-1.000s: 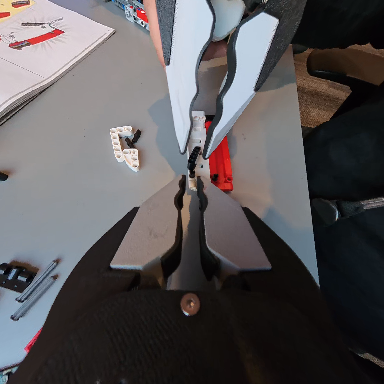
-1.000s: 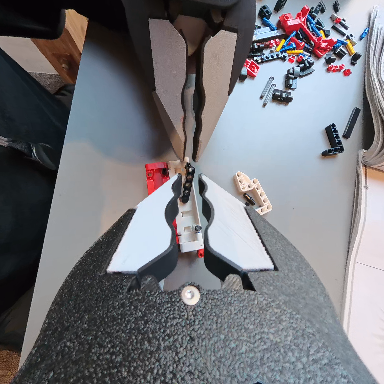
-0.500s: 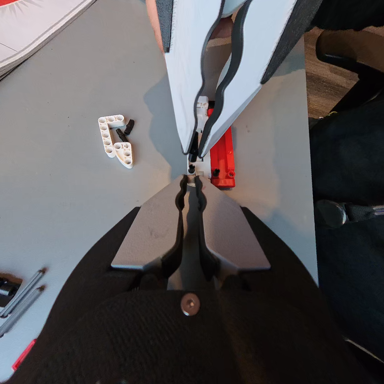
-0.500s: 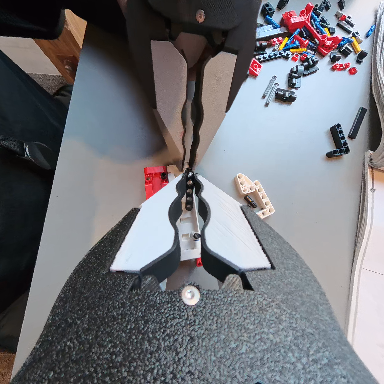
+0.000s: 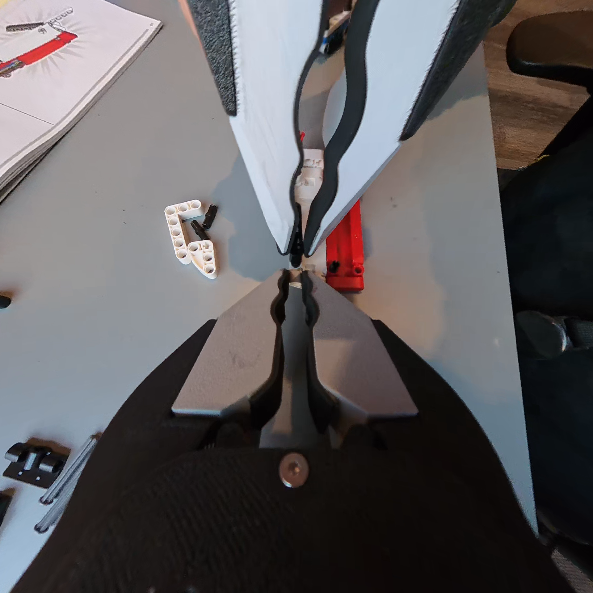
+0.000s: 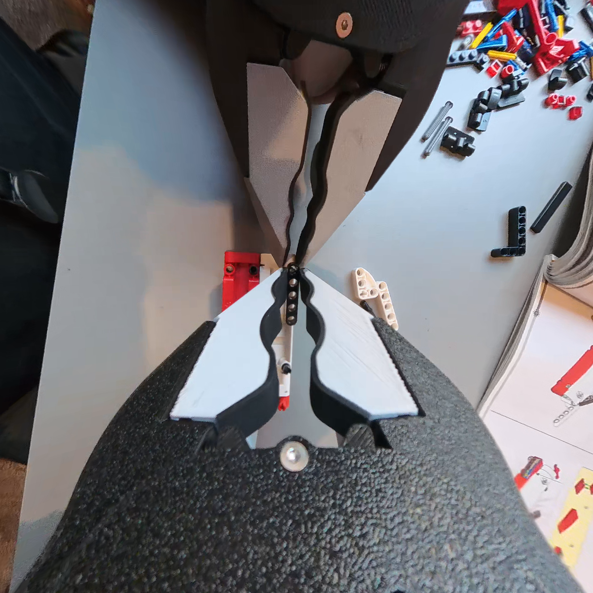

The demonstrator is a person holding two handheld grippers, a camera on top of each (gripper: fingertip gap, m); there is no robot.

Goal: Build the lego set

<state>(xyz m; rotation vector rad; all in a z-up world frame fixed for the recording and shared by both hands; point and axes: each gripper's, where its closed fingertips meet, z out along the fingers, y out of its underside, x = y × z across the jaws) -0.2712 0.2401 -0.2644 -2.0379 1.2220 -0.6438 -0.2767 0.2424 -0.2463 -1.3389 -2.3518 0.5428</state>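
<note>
Right wrist view: black beam (image 6: 292, 295) pinched at its far end between the right gripper (image 6: 292, 272) fingertips, hanging over the white-and-red assembly (image 6: 241, 278) lying flat on the table (image 6: 154, 192). Left gripper (image 5: 293, 276) fingers nearly closed, tips at the assembly's near end; can't tell if they grip it. Step looks like seating the beam. Next: align hole to pin, press down. White liftarms (image 6: 375, 292) just beside the assembly.
</note>
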